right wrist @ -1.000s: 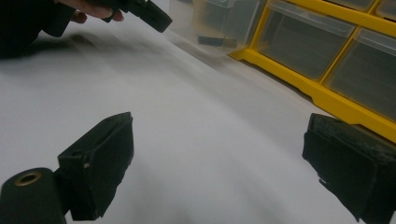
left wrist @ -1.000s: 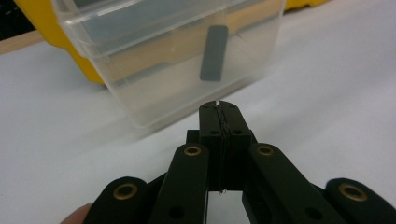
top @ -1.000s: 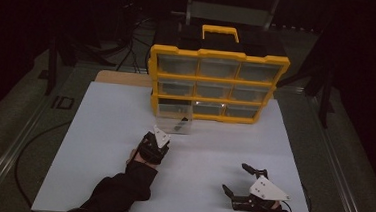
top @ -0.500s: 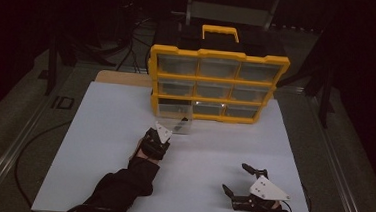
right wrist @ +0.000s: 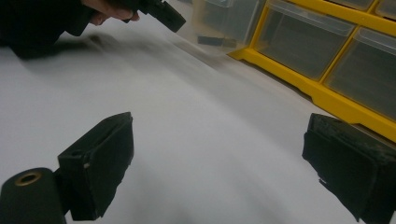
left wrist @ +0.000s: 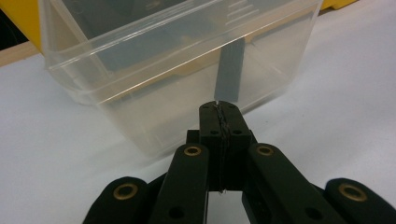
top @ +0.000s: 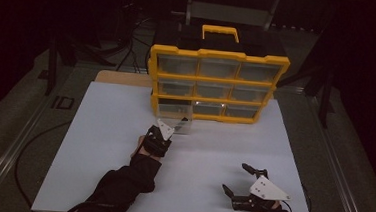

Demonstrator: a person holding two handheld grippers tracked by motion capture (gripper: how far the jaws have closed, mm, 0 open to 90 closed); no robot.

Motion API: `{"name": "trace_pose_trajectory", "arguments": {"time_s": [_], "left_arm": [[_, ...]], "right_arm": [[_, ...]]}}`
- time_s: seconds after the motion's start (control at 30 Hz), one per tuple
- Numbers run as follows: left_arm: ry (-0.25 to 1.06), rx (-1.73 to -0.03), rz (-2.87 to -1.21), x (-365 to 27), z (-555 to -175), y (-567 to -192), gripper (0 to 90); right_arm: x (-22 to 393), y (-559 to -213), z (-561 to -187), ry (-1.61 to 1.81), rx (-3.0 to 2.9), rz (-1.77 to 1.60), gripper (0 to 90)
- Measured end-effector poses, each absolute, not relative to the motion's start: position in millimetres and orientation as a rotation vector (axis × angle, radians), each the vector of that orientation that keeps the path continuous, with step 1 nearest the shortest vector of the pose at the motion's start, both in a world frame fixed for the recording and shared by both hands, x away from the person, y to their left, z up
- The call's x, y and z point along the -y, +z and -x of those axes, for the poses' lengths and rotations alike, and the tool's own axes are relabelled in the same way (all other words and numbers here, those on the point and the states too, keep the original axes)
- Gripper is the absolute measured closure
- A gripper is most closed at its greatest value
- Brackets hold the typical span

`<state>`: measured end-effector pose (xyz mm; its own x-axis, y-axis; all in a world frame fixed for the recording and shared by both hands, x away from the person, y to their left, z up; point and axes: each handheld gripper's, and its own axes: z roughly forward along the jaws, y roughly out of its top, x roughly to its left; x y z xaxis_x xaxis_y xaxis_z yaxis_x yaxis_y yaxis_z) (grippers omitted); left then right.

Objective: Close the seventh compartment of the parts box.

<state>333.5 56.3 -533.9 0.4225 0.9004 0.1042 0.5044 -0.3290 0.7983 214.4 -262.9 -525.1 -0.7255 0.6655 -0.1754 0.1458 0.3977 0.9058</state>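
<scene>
A yellow organizer (top: pixel 219 58) with clear drawers stands at the back of the white board (top: pixel 109 130). Its bottom-left drawer (top: pixel 176 116) is pulled out onto the board. In the left gripper view this clear drawer (left wrist: pixel 140 60) holds a dark flat strip (left wrist: pixel 229 70). My left gripper (top: pixel 173 129) is shut, its tips (left wrist: pixel 219 106) right at the drawer's front wall with nothing between them; I cannot tell if they touch it. My right gripper (top: pixel 236 178) rests open near the board's front right, with bare board between its pads (right wrist: pixel 215 163).
The organizer's yellow frame (right wrist: pixel 336 98) runs along the right of the right gripper view, and the left hand with its gripper (right wrist: pixel 161 11) shows at the top beside the pulled-out drawer (right wrist: pixel 219 23). Dark floor, cables and stands surround the board.
My left gripper has crept slightly forward toward the pulled-out drawer, still shut. The right gripper has stayed where it was.
</scene>
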Motion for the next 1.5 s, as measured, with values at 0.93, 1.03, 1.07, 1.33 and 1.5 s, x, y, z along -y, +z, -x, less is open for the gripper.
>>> {"name": "trace_pose_trajectory", "arguments": {"time_s": [0.93,1.03,1.07,1.33,1.5], "left_arm": [[0.744,-1.18,-1.982,-48.2,-344.2,-528.4,89.0],[0.735,-1.177,-1.986,-48.4,-345.5,-528.5,89.0],[0.735,-1.177,-1.986,-48.4,-345.5,-528.5,89.1],[0.725,-1.184,-1.991,-49.3,-351.6,-527.1,89.1],[0.721,-1.186,-1.994,-49.2,-354.8,-526.7,89.0]], "right_arm": [[263.3,-524.7,-214.2,1.308,-2.133,-0.693,8.9],[263.8,-524.6,-214.5,1.307,-2.127,-0.696,8.9],[263.8,-524.6,-214.5,1.307,-2.127,-0.696,8.9],[263.6,-524.5,-214.5,1.302,-2.129,-0.698,8.9],[263.8,-524.6,-214.5,1.302,-2.129,-0.696,8.9]]}}
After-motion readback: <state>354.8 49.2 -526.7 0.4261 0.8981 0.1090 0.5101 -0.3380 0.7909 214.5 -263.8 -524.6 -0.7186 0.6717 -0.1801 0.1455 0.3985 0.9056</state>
